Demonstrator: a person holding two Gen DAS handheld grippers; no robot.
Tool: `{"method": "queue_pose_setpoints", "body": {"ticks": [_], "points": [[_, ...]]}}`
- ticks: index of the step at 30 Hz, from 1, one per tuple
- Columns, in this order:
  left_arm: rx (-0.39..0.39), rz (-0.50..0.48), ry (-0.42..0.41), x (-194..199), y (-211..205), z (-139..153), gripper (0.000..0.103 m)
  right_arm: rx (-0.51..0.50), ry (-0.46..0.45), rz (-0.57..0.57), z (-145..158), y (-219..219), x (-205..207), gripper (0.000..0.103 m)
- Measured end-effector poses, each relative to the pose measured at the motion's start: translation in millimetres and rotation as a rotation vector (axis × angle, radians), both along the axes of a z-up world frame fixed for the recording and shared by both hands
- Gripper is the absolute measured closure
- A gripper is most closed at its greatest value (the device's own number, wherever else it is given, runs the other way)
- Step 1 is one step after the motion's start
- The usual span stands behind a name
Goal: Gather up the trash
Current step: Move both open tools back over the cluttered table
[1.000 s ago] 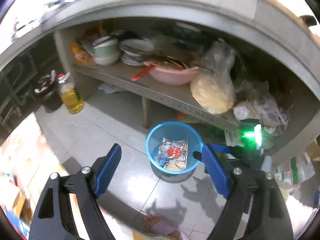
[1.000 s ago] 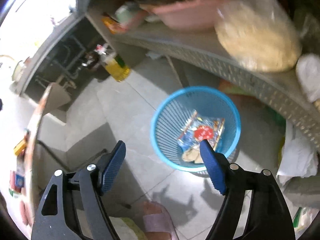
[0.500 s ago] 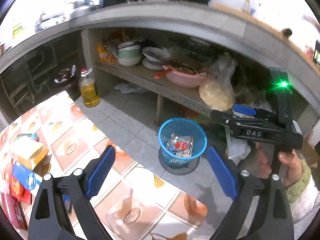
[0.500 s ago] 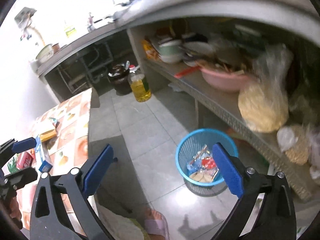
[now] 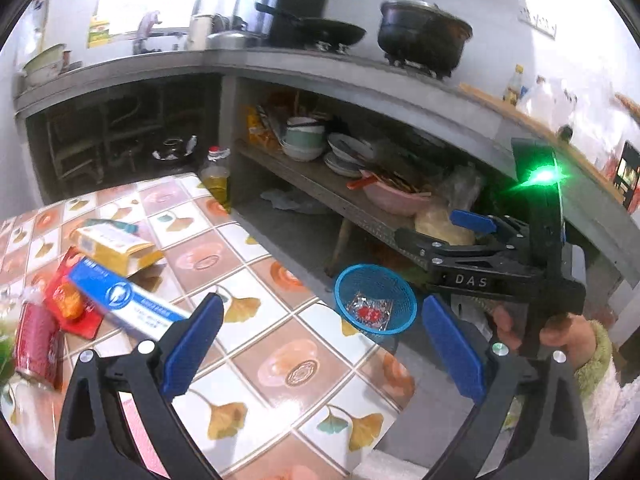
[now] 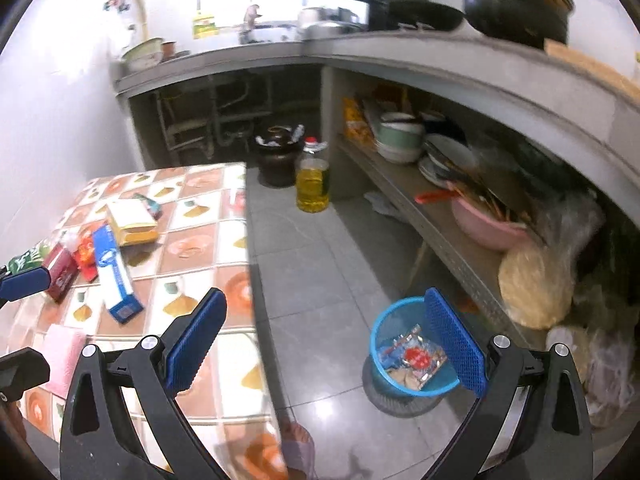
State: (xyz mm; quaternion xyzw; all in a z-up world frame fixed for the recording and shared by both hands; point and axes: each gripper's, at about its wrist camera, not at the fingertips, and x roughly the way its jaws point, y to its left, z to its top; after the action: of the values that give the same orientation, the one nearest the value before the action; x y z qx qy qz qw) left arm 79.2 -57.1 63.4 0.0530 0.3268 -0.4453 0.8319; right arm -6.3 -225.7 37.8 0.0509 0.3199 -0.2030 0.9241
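**Trash waits on the tiled counter; both claws spread and empty**

Trash lies bunched at the left end of the tiled counter [image 5: 280, 364]: a red packet [image 5: 36, 344], a flat red wrapper [image 5: 68, 300], a long blue-and-white box [image 5: 128, 300] lying partly over it, and a yellow carton [image 5: 116, 248] just behind. Heaped together near one corner, the pieces look set out for one-by-one pickup. To the right, down on the floor, the blue basket [image 5: 376, 300] stands below the shelf, already holding a foil wrapper [image 5: 370, 312], close enough for short trips.

The left claw [image 5: 320, 348] is spread wide with nothing between its pads; the right claw [image 6: 324, 340] likewise, empty.

The left wrist view alone shows the right claw from outside, gripped by a hand [image 5: 560, 332] in a green cuff. The right wrist view alone shows the basket's full depth, the oil bottle [image 6: 312, 180] on the floor, and the left claw's blue tip at the frame's left edge.
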Motion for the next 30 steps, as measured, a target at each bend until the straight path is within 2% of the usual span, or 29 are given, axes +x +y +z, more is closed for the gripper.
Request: {"method": "queue_pose_setpoints", "body": {"ticks": [3,8,20,25,30], "points": [[-0.044,0.035,0.028,2,20,1,0.006,-0.050,-0.003,-0.001,7,17,7,0.008],[-0.088,0.096,0.062,7,50,-1,0.006,-0.035,-0.019,0.029,16,32,15,0.008],[-0.135,0.171,0.040,4,101,-8,0.006,-0.031,-0.008,0.126,21,83,40,0.008],[-0.117,0.217,-0.012,0,120,-15,0.006,-0.003,-0.021,0.191,20,88,42,0.008],[-0.076,0.249,-0.039,-7,138,-23,0.006,0.095,-0.045,0.239,15,85,42,0.008]]}}
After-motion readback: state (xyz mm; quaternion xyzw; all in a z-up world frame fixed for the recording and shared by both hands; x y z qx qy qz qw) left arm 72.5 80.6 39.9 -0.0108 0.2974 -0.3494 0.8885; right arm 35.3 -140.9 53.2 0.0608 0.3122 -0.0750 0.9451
